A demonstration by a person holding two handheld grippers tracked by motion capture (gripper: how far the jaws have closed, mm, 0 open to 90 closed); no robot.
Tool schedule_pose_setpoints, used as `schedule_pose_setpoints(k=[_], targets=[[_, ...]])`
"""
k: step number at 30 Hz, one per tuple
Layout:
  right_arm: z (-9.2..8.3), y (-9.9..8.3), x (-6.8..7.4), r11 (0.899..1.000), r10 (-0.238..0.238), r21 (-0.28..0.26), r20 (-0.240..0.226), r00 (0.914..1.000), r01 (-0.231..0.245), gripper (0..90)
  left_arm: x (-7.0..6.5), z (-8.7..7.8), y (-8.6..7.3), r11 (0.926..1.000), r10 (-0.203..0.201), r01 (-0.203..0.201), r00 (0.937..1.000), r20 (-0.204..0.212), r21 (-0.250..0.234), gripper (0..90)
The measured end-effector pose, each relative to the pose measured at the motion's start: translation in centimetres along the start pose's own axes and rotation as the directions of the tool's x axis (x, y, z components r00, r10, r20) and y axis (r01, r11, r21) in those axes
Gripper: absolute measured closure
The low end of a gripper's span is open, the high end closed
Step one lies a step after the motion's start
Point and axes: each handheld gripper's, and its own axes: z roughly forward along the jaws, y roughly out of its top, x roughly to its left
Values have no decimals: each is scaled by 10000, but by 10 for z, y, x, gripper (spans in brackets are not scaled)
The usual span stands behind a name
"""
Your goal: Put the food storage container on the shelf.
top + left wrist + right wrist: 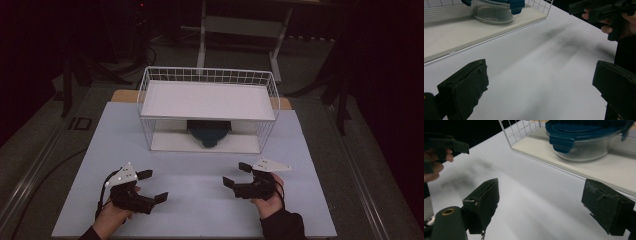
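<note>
Glass container [208, 132] with blue lid sat on the lower shelf inside the wire basket [150, 95]. Near side of the basket, both claws, left claw [151, 186] and right claw [237, 175], hovered over the tabletop [200, 205], jaws spread, nothing between them.

both hand-held grippers — left [151, 186], right [233, 175] — gape empty.

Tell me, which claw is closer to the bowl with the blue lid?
The right claw, slightly. It sits just in front and right of the bowl on the rack's bottom shelf; the left claw sits farther back, to its left.
</note>
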Motion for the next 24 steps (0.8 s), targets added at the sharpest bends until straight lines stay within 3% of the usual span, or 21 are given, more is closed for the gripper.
schedule_pose_setpoints(k=[5,13,24], targets=[[-14,-9,3,9997,-214,-75,418,9989,217,145,-1,0,0,10000,57,-57,10000,9,21,2],[-32,-22,-1,9999,-88,81,447,9990,85,158,-2,0,1,9999,100,-100,9999,24,-36,2],[-31,-32,-13,9993,207,287,685,9974,-228,158,-3,-1,1,9998,199,-199,9998,66,-92,2]])
